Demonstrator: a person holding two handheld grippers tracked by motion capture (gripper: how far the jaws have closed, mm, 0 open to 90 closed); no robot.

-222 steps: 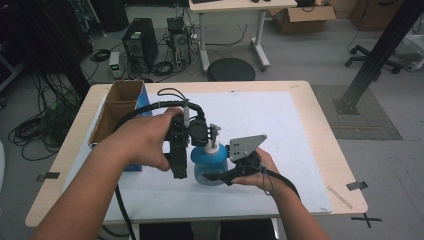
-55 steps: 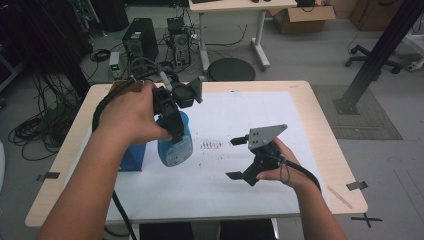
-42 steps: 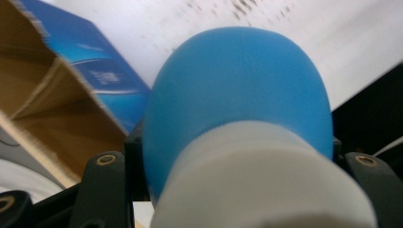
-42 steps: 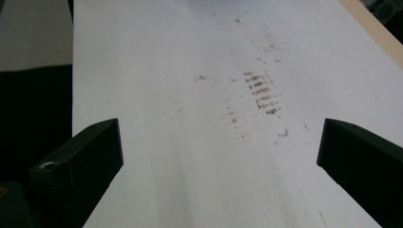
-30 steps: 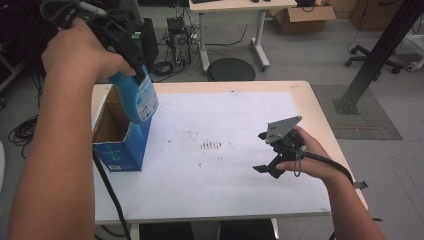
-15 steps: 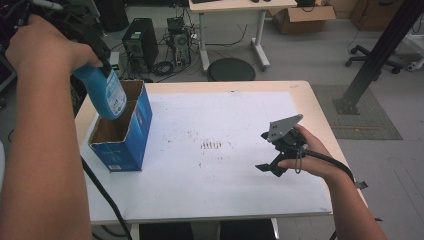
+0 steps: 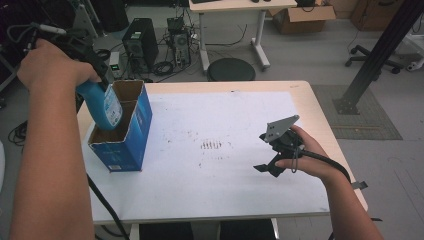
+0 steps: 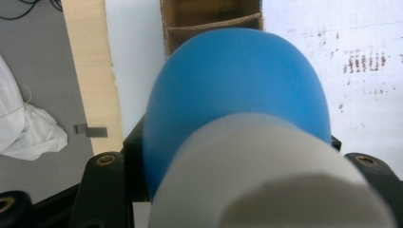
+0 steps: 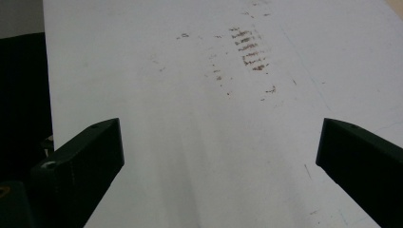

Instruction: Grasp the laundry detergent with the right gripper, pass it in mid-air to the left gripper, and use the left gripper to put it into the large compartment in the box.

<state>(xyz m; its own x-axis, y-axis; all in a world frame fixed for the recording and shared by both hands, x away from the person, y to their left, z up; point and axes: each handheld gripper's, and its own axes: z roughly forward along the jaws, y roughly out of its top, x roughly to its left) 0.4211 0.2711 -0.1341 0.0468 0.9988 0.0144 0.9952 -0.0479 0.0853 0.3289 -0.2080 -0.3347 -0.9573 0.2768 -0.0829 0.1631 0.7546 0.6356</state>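
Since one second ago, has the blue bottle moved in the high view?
Yes. The blue bottle, held in the left gripper, has come down toward the cardboard box; its bottom is now entering the box's nearer compartment.

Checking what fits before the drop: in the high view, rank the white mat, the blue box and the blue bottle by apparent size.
1. White mat, largest by far.
2. Blue box.
3. Blue bottle, smallest; the left gripper lifts it nearer the camera, and the hand hides its top, so its margin is unsure.

Blue bottle's [image 7: 106,105] lower end hidden inside the box [image 7: 131,131].
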